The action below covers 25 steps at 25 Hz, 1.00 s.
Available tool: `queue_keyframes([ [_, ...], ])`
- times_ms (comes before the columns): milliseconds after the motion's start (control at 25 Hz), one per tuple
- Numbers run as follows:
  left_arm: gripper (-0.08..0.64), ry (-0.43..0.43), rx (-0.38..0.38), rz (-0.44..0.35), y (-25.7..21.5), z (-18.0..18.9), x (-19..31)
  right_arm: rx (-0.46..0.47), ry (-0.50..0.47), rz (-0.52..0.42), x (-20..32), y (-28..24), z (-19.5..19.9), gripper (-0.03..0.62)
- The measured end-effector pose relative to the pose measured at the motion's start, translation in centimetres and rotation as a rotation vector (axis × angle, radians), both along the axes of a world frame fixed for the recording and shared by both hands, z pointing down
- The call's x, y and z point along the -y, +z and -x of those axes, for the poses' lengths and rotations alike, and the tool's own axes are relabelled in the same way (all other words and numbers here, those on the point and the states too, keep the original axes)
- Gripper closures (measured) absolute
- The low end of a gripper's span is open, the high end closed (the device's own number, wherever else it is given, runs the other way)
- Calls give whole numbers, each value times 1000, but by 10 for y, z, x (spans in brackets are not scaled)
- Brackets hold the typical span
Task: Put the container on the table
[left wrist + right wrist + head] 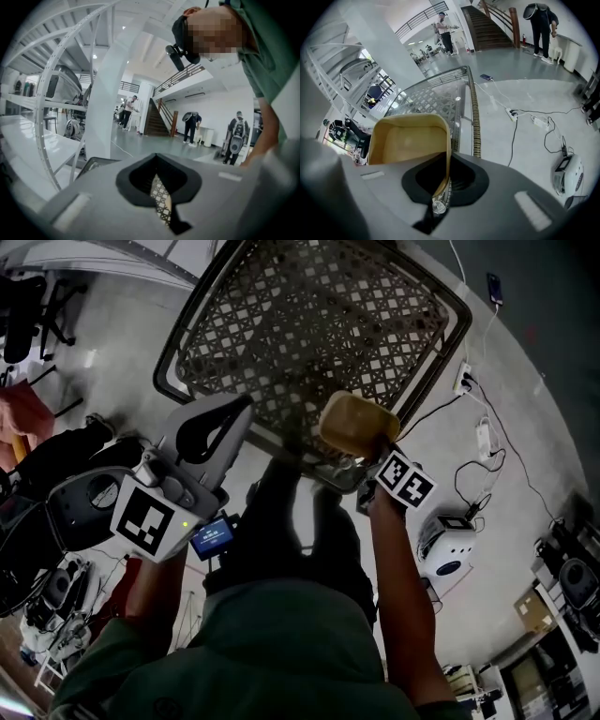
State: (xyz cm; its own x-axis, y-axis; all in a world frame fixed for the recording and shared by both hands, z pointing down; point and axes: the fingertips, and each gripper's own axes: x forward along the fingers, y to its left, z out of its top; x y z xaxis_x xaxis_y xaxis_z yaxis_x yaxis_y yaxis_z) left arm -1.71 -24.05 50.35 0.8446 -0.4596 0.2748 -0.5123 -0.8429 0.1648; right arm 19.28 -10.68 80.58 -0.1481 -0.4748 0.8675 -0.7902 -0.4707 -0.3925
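Note:
A tan, rounded-rectangle container hangs over the near edge of the table, which has a dark frame and a lattice top. My right gripper is shut on the container's near wall. In the right gripper view the container is empty, its thin wall is pinched in the right gripper, and the table lies beyond. My left gripper hovers at the table's near-left edge, its jaws together and holding nothing. In the left gripper view only a sliver of lattice shows through the slit of the left gripper.
Cables and a power strip trail over the grey floor right of the table, near a small white device. A phone lies at the far right. The person's legs stand against the table's near edge. People stand far off.

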Motion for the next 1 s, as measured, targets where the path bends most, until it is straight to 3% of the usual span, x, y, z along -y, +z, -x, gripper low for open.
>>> queue_keyframes([
  [440, 560, -15, 1, 14, 9, 9, 6, 26, 38, 76, -10, 28, 7, 583],
  [1000, 560, -28, -3, 1, 0, 11, 8, 37, 51, 84, -7, 25, 8, 555],
])
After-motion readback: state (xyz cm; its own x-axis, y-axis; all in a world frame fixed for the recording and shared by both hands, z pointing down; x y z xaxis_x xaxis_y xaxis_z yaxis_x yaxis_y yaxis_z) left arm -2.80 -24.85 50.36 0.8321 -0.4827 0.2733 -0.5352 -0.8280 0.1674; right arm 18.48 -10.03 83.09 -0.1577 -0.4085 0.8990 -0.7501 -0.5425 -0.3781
